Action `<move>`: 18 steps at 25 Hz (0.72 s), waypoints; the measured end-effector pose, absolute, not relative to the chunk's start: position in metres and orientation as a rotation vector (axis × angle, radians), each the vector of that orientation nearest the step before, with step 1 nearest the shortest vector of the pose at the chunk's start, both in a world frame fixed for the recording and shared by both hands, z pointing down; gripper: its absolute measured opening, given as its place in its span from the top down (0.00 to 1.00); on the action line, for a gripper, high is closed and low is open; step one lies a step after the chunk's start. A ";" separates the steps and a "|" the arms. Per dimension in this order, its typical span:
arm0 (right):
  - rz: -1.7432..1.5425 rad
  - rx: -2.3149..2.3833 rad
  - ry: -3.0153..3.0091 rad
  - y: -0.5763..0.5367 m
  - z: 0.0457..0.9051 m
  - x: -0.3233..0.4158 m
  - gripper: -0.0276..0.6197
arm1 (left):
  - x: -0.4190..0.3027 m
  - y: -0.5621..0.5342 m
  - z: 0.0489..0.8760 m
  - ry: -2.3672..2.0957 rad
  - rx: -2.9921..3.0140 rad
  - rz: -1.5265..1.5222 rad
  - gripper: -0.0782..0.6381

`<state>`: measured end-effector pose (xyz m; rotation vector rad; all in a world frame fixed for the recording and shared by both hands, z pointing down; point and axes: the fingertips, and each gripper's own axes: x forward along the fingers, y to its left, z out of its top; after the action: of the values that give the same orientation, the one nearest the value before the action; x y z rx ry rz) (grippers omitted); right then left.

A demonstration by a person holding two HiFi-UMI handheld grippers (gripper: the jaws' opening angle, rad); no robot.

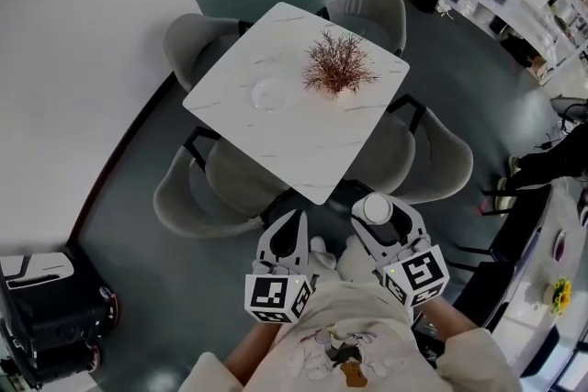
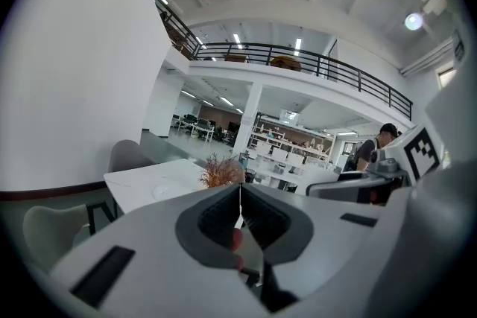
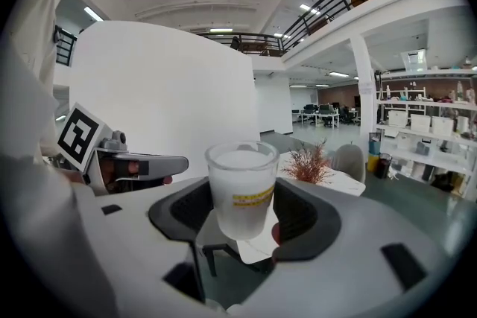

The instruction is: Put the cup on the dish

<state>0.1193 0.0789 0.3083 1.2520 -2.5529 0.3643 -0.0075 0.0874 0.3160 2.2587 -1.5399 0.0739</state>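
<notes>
A frosted white cup (image 3: 241, 186) with a yellow band stands upright between the jaws of my right gripper (image 3: 242, 214), which is shut on it. In the head view the cup (image 1: 377, 207) and right gripper (image 1: 378, 220) hang off the near corner of the white marble table (image 1: 312, 151). A clear glass dish (image 1: 267, 93) lies on the table's left part, far from the cup. My left gripper (image 1: 290, 220) is beside the right one, jaws shut with nothing between them (image 2: 240, 194). The dish (image 2: 162, 191) shows faintly in the left gripper view.
A reddish dried plant (image 1: 338, 64) stands mid-table, right of the dish. Grey chairs (image 1: 197, 188) ring the table on all sides. A black cart (image 1: 46, 308) sits at lower left by the white wall. A person (image 2: 370, 149) stands in the distance.
</notes>
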 end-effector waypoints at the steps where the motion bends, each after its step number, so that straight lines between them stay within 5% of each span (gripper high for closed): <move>1: 0.363 1.249 -2.553 0.075 0.308 0.115 0.55 | -0.010 0.085 0.315 -1.540 2.260 0.069 0.88; 18: 0.344 1.030 -2.652 -0.030 0.301 0.084 0.55 | -0.013 0.007 0.312 -1.647 2.157 0.080 0.88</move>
<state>0.0843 -0.0299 0.3015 1.0300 -2.6521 0.3435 -0.0129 0.0070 0.3124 2.1571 -1.6465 0.0799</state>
